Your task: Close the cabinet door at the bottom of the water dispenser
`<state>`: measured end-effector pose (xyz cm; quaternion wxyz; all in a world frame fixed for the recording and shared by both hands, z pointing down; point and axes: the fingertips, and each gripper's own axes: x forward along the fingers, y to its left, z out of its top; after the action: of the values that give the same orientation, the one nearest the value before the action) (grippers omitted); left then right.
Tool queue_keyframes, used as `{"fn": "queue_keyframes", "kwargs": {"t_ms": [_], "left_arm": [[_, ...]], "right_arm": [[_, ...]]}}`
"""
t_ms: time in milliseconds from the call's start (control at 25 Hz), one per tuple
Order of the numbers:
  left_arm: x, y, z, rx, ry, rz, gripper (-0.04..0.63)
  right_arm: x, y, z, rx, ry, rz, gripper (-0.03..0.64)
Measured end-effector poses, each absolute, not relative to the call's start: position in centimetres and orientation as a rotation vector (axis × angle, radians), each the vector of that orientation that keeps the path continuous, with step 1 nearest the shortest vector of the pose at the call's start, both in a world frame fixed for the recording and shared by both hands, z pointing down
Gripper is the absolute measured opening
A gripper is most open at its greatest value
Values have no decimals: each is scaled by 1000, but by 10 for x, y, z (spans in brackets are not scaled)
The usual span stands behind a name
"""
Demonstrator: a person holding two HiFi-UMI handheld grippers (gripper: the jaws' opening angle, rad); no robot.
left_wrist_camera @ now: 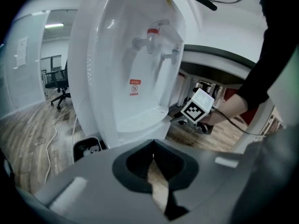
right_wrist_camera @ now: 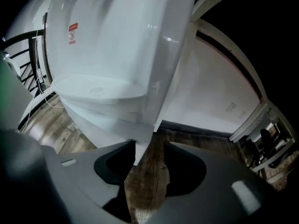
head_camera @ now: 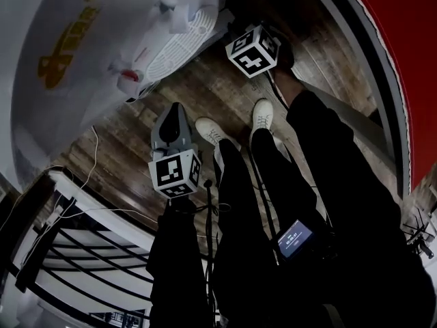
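The white water dispenser (head_camera: 82, 39) fills the upper left of the head view; its drip tray (head_camera: 181, 46) juts toward me. The right gripper's marker cube (head_camera: 252, 50) hangs beside that tray, its jaws hidden behind it. In the right gripper view my right gripper (right_wrist_camera: 152, 148) is open over wooden floor. The bottom corner of a white panel (right_wrist_camera: 145, 134), the dispenser's lower front or its door, reaches down beside the left jaw. My left gripper (head_camera: 175, 109) hovers over the floor, apart from the dispenser (left_wrist_camera: 131, 64). Its jaws (left_wrist_camera: 153, 157) meet at the tips, holding nothing.
My white shoes (head_camera: 263, 111) stand on the wooden floor close to the dispenser. A black-and-white railing (head_camera: 82, 251) lies at lower left, and a white cable (head_camera: 92, 159) trails across the floor. A small dark bin (left_wrist_camera: 86, 148) sits beside the dispenser's base. Behind stands an office chair (left_wrist_camera: 58, 80).
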<state>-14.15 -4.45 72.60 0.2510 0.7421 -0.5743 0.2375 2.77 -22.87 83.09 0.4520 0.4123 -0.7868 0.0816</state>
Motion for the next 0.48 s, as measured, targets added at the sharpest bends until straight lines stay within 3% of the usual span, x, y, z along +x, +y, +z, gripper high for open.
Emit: {"fn": "queue_keyframes", "kwargs": {"t_ms": [240, 360, 480], "left_arm": [[-141, -46, 725, 2025, -1569, 652, 8], [-140, -52, 720, 2034, -1587, 653, 8], [-140, -59, 713, 2044, -1618, 675, 8]], "right_arm": [[16, -251, 810, 1082, -1989, 189, 178], [19, -241, 803, 1116, -2010, 207, 131], [30, -220, 799, 1169, -2020, 241, 44]]}}
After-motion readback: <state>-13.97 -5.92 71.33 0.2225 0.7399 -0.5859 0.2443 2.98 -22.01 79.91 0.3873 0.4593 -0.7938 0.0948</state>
